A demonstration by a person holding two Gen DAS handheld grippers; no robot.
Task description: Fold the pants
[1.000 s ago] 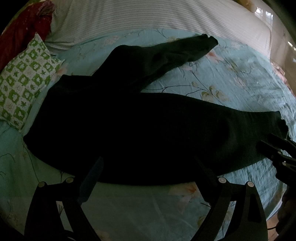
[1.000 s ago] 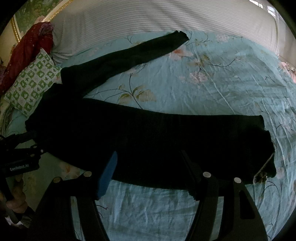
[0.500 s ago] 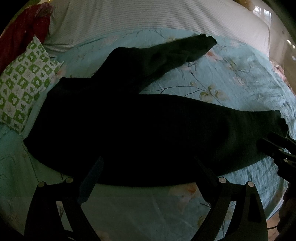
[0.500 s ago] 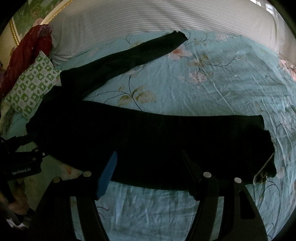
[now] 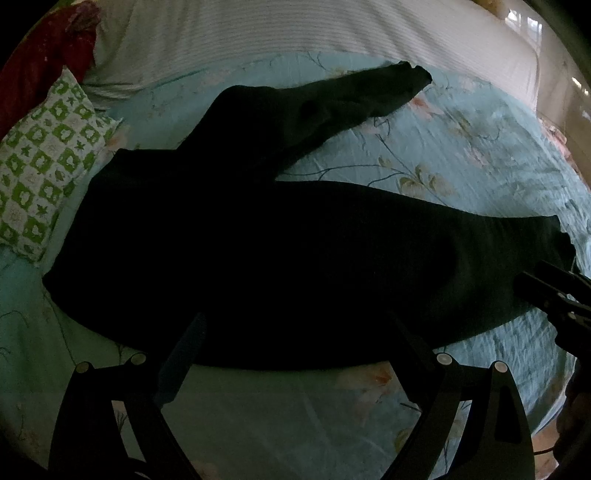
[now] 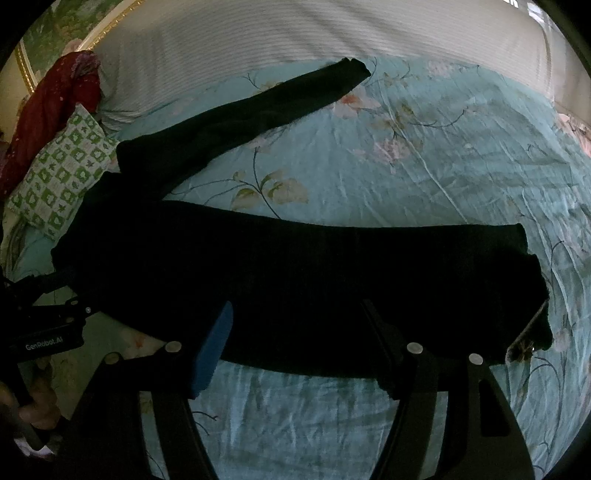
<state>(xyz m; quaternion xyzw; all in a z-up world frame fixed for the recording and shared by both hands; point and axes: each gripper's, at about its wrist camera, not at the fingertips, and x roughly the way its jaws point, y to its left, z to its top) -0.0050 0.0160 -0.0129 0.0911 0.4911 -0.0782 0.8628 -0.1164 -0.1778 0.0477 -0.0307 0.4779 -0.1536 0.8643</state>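
Observation:
Black pants (image 5: 280, 243) lie flat on a teal floral bedsheet (image 5: 461, 147), waist to the left. The legs spread in a V: one leg (image 6: 258, 107) runs to the far right, the other (image 6: 388, 269) lies across the near side. My left gripper (image 5: 295, 332) hovers open over the near edge of the pants by the seat, nothing between its fingers. My right gripper (image 6: 299, 321) stands open over the near leg, its blue pad (image 6: 212, 350) on the left finger. Each gripper shows at the edge of the other's view: the right gripper (image 5: 550, 295) and the left gripper (image 6: 44, 325).
A green-and-white checked pillow (image 5: 37, 177) touches the waist end at the left. Red cloth (image 6: 51, 107) is heaped behind it. A white striped cover (image 6: 295, 33) spans the far side. A hand (image 6: 33, 406) holds the left gripper. The bed's edge (image 5: 543, 439) falls away at the lower right.

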